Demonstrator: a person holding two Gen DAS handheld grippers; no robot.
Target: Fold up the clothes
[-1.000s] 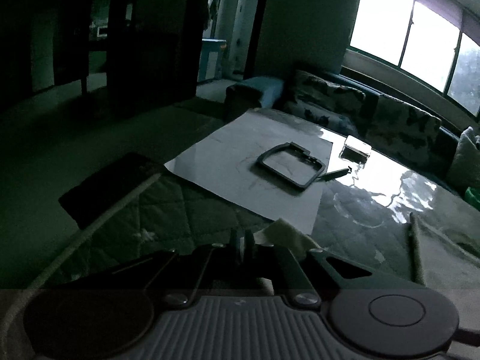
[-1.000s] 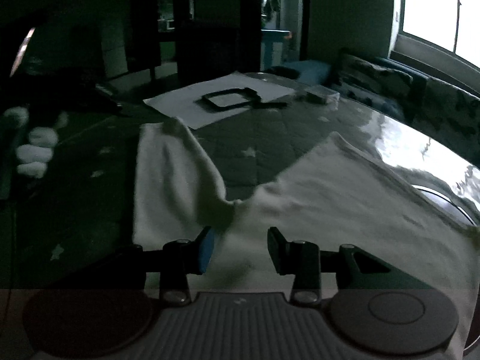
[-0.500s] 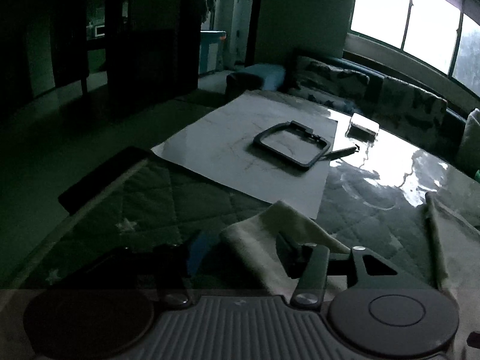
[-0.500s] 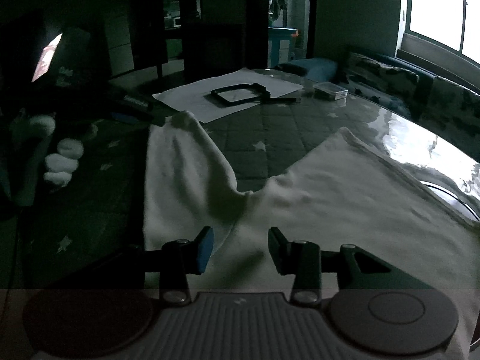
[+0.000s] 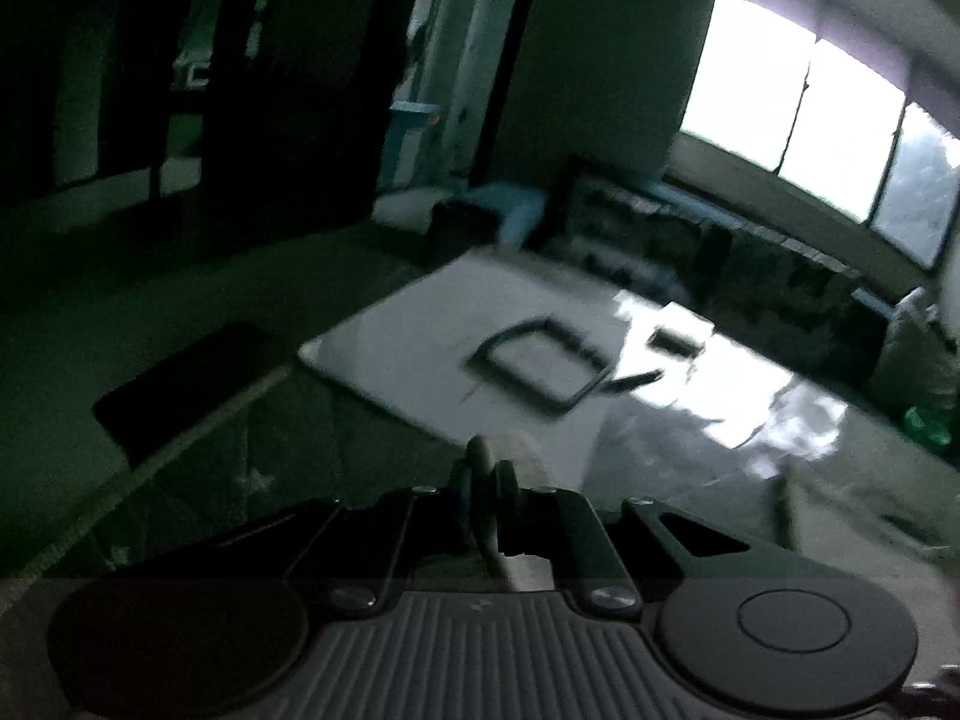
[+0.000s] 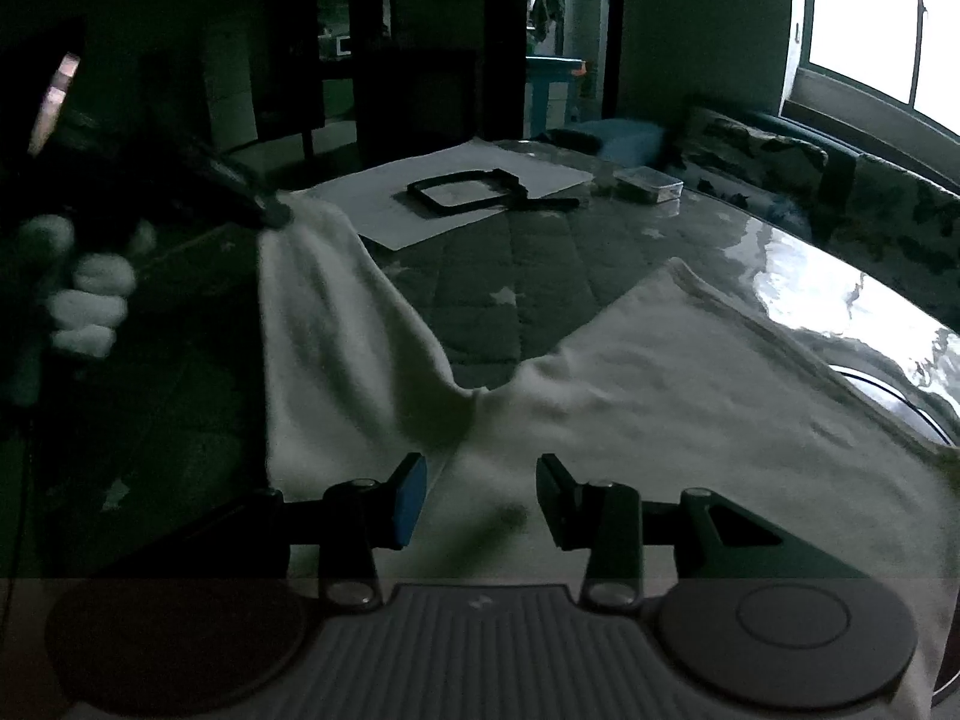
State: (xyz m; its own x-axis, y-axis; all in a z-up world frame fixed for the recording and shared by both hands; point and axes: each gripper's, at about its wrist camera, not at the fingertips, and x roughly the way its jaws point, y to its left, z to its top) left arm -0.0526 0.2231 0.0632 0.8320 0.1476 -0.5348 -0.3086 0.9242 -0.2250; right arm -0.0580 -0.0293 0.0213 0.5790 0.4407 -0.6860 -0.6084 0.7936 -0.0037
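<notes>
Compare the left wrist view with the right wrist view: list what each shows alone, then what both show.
Only the left wrist view shows the left tool from behind, shut on a fold of the white garment.

Only the right wrist view shows the right tool open above the garment, the garment spread across the quilted mat, and the gloved hand holding the left tool.

Both show the white sheet, the black frame on it and the sofa.
</notes>
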